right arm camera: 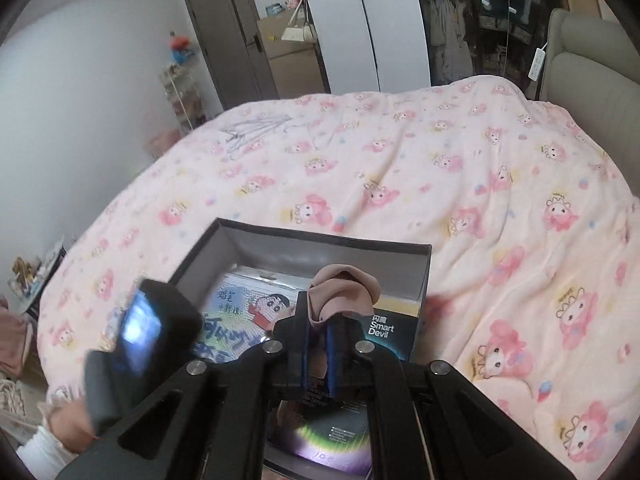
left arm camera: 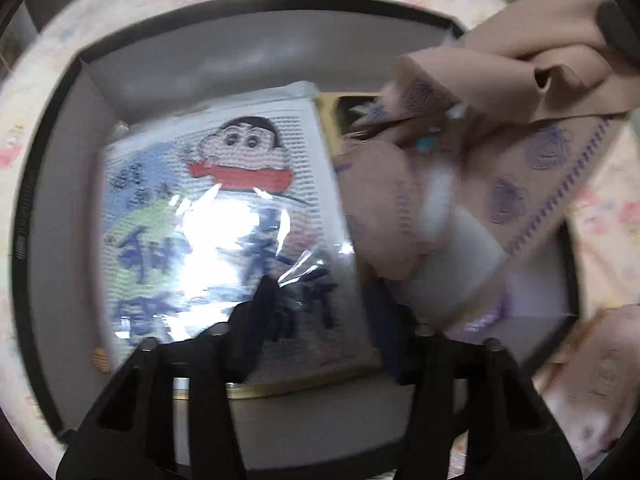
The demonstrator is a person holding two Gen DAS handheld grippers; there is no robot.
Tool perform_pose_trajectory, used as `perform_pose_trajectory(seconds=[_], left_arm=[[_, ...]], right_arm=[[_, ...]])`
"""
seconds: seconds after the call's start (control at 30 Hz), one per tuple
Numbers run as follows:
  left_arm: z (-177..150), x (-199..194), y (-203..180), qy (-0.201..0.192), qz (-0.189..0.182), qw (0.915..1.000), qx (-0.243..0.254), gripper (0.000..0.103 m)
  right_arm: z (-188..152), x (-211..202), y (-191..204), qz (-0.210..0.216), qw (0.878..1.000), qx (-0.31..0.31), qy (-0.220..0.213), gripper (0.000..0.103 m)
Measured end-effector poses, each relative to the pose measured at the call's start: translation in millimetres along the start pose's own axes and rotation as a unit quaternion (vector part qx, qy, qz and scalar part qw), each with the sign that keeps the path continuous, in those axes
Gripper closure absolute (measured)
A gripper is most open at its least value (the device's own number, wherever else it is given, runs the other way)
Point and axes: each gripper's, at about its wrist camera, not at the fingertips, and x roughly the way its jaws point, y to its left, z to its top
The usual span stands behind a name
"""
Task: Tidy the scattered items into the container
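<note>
Landmark: the dark box (right arm camera: 424, 276) with grey inner walls, lying open on the bed over a pink cartoon-print blanket (right arm camera: 460, 184).
Right claw (right arm camera: 316, 334): closed tight on a bunch of pinkish-beige cloth (right arm camera: 344, 288), held above the box's middle; the blue-edged pads pinch the fabric, which puffs out past the tips.
Cloth from the other side: in the left wrist view the same cloth (left arm camera: 500, 92) hangs over the right part of the box, printed with purple motifs and a striped purple border; motion blurs it.
Left claw (left arm camera: 320, 308): pointing steeply down into the box with its jaws parted halfway; whether the pads press on anything cannot be told, as one dark finger (left arm camera: 264, 300) lies over the packet and the other is lost in blur.
Packet (left arm camera: 224, 220): a flat plastic-wrapped cartoon pack, lying in the box's left half with strong glare on its wrap.
Dark carton (right arm camera: 384, 328): inside the box at its right side, printed "Smart Devil", partly hidden beneath the hanging cloth.
In the way: the cloth screens the right half of the box from the left camera; the left claw's body (right arm camera: 140, 344) crosses the box's near left corner in the right view.
Around: a hand and white sleeve (right arm camera: 44, 436) left of the box; a door, shelves and a wardrobe far beyond the bed.
</note>
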Motion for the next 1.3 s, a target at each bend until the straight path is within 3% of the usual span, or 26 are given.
perform_pose_trajectory(seconds=[0.07, 0.1, 0.17, 0.2, 0.23, 0.27, 0.3, 0.37, 0.43, 0.5, 0.53, 0.57, 0.6, 0.87, 0.97, 1.17, 1.3], left_arm=[[2.3, -4.1, 8.9, 0.003, -0.004, 0.9999, -0.012, 0.059], [3.6, -8.2, 16.7, 0.002, -0.032, 0.9992, -0.024, 0.059], [8.2, -17.7, 35.3, -0.002, -0.082, 0.9955, -0.048, 0.059], [12.8, -21.4, 44.0, -0.004, -0.084, 0.995, -0.054, 0.059], [19.2, -23.5, 52.6, -0.004, -0.072, 0.9956, -0.059, 0.059], [25.5, -23.3, 59.6, 0.0, -0.057, 0.9964, -0.062, 0.059], [31.9, -21.4, 66.1, 0.007, -0.047, 0.9967, -0.066, 0.059], [47.2, -14.0, 82.9, 0.023, -0.049, 0.9945, -0.089, 0.059], [59.6, -7.5, 95.7, 0.029, -0.051, 0.9922, -0.11, 0.059], [71.9, -1.8, 101.7, 0.026, -0.034, 0.9932, -0.108, 0.061], [77.4, 0.2, 100.8, 0.024, -0.027, 0.9947, -0.096, 0.073], [83.0, 3.1, 99.1, 0.025, -0.022, 0.9959, -0.084, 0.076], [88.6, 6.5, 98.1, 0.028, -0.019, 0.9964, -0.078, 0.076], [115.9, 37.4, 83.8, 0.023, 0.021, 0.9939, -0.106, 0.076], [108.1, 47.7, 87.4, 0.048, 0.004, 0.9936, -0.103, 0.076], [96.6, 30.2, 93.3, 0.02, -0.032, 0.9921, -0.12, 0.076], [64.3, 0.7, 84.7, -0.018, -0.115, 0.9861, -0.118, 0.068]], right_arm=[[-5.3, 20.7, 3.7, -0.015, 0.998, -0.017, 0.052, 0.095], [-7.0, 28.1, 2.3, -0.042, 0.997, -0.019, 0.061, 0.094], [-4.7, 29.7, -1.5, -0.089, 0.995, -0.019, 0.051, 0.092], [-0.6, 26.7, -2.9, -0.097, 0.994, -0.018, 0.041, 0.09], [3.8, 24.1, -3.4, -0.093, 0.995, -0.016, 0.034, 0.086], [8.9, 24.0, -3.4, -0.079, 0.996, -0.013, 0.033, 0.073], [14.4, 27.7, -2.0, -0.057, 0.997, -0.012, 0.04, 0.053], [22.3, 46.2, 4.7, 0.001, 0.997, -0.012, 0.077, 0.046], [21.8, 71.8, 12.1, 0.039, 0.992, -0.008, 0.118, 0.046], [12.6, 100.3, 21.5, 0.049, 0.986, -0.01, 0.16, 0.05], [6.8, 117.5, 23.7, 0.034, 0.982, -0.012, 0.185, 0.058], [0.4, 131.1, 25.9, 0.012, 0.978, -0.017, 0.207, 0.082], [-4.5, 141.6, 27.3, -0.005, 0.975, -0.023, 0.221, 0.09], [6.6, 173.9, 26.8, -0.034, 0.977, -0.02, 0.212, 0.09], [-3.2, 175.1, 27.2, -0.006, 0.973, -0.031, 0.228, 0.088], [-12.0, 155.2, 18.1, 0.045, 0.967, -0.006, 0.25, 0.087], [-13.2, 114.9, 23.3, -0.016, 0.976, -0.053, 0.213, 0.084]])
